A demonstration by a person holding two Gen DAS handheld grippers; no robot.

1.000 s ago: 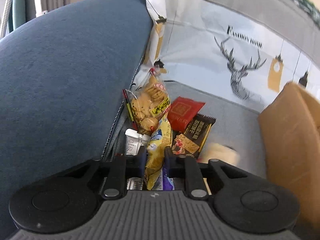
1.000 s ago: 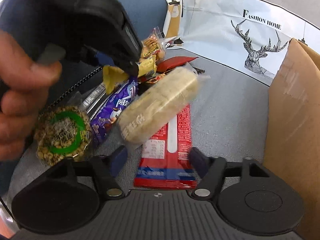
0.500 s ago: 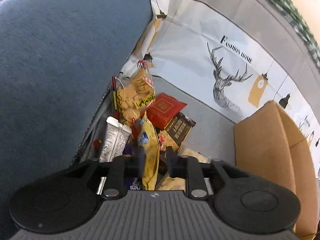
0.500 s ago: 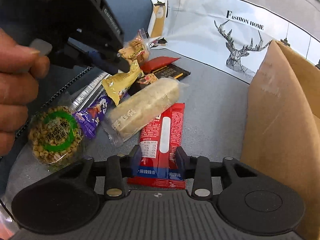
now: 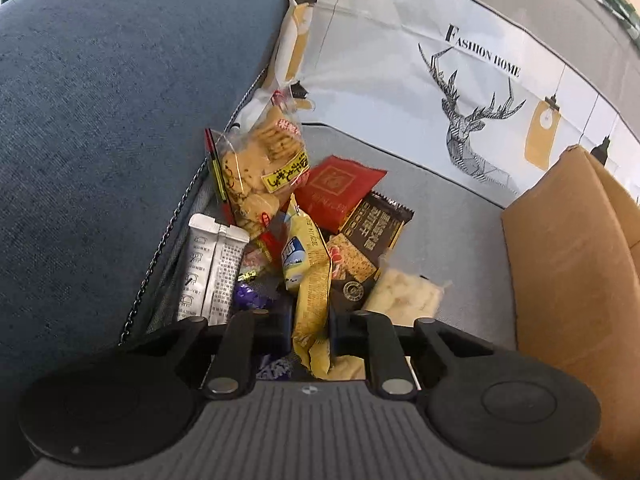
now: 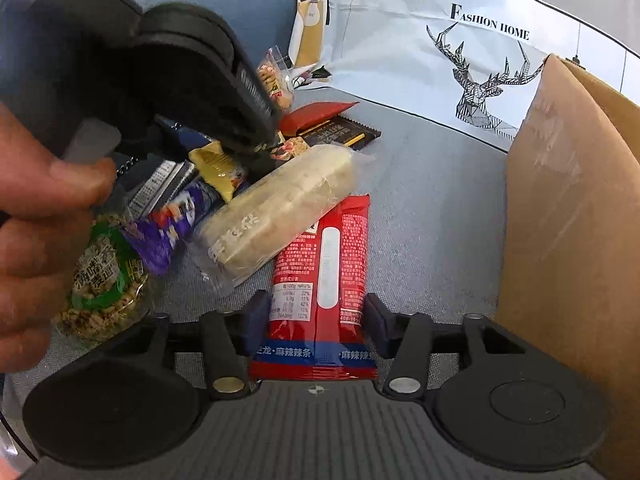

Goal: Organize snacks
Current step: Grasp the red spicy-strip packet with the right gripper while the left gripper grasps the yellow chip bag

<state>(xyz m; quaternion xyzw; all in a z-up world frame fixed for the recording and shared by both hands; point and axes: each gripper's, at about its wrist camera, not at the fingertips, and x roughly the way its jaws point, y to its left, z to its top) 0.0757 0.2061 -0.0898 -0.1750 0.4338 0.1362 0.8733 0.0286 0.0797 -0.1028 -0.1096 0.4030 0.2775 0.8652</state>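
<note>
A pile of snack packets lies on a grey sofa seat. My left gripper (image 5: 310, 328) is shut on a yellow snack packet (image 5: 310, 280) and holds it above the pile; it also shows in the right wrist view (image 6: 218, 166), under the left gripper's black body (image 6: 192, 80). My right gripper (image 6: 316, 320) has its jaws around a red spicy-strip packet (image 6: 320, 272), the fingers touching or nearly touching its sides. A pale rice-cake bar (image 6: 276, 208) lies across the red packet's top.
A brown cardboard box (image 5: 576, 264) stands at the right. A cookie bag (image 5: 260, 164), a red packet (image 5: 336, 188), a dark cracker packet (image 5: 372, 232), white sachets (image 5: 212, 268), a purple packet (image 6: 176, 220) and a green nut bag (image 6: 104, 280) lie about. A blue cushion (image 5: 112, 100) rises on the left.
My left gripper lifted the yellow packet up from the pile. My right gripper closed in around the red packet half a second ago, and its jaws now stand a little wider.
</note>
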